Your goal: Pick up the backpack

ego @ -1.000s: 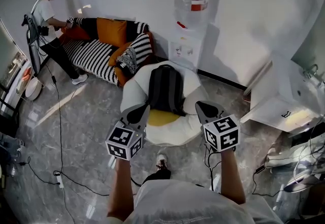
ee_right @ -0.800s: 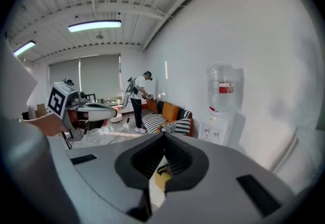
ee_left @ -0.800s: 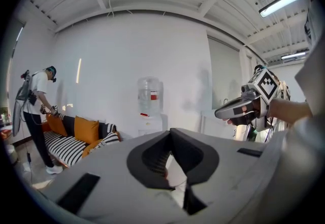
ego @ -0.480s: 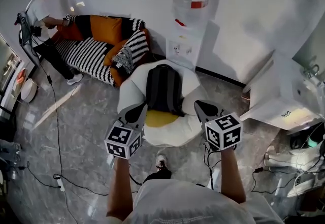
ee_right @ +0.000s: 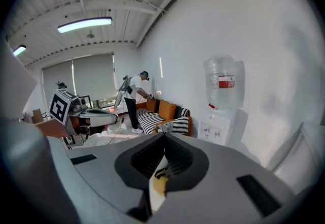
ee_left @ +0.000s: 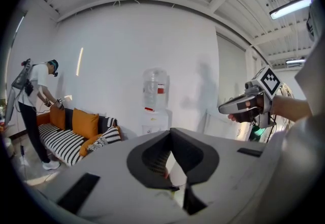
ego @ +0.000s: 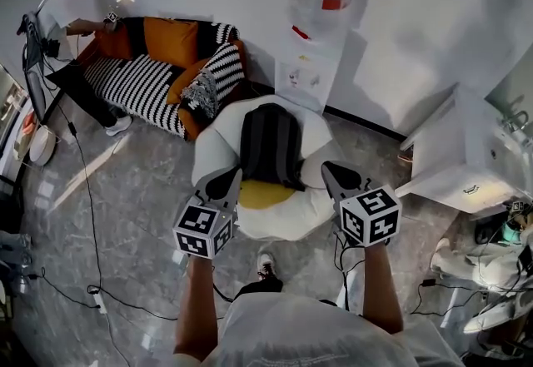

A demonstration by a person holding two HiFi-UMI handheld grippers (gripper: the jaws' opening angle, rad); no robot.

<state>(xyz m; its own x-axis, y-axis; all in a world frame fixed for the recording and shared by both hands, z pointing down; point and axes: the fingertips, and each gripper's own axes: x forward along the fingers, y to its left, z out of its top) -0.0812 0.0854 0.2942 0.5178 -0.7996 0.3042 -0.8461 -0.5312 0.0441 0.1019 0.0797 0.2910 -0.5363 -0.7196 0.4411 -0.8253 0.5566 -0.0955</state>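
my left claw (ego: 223, 184) is closed, its jaws together with nothing between them, and my right claw (ego: 337, 181) is closed and empty in the same way. both point away from me toward the chair (ego: 215, 149), a round white one on the grey floor (ego: 141, 215) just beyond my shoe (ego: 266, 263). the left claw's tip is over the chair's near left rim and the right claw's tip is over its near right rim; i cannot tell whether either touches the chair. the backpack (ego: 271, 145), dark grey, leans against the chair's back, between the 2 claws and farther off than both, apart from each. a yellow cushion (ego: 260, 193) lies on the seat at the backpack's near end. far behind the chair, a water dispenser (ego: 321, 32) with a clear bottle stands against the white wall (ego: 433, 16). to the far left is a sofa (ego: 137, 82) with black and white stripes and orange pillows, and a person (ego: 60, 20) in a white top stands at its far left end, bent toward it. a white cabinet (ego: 454, 166) sits to the right of the chair.
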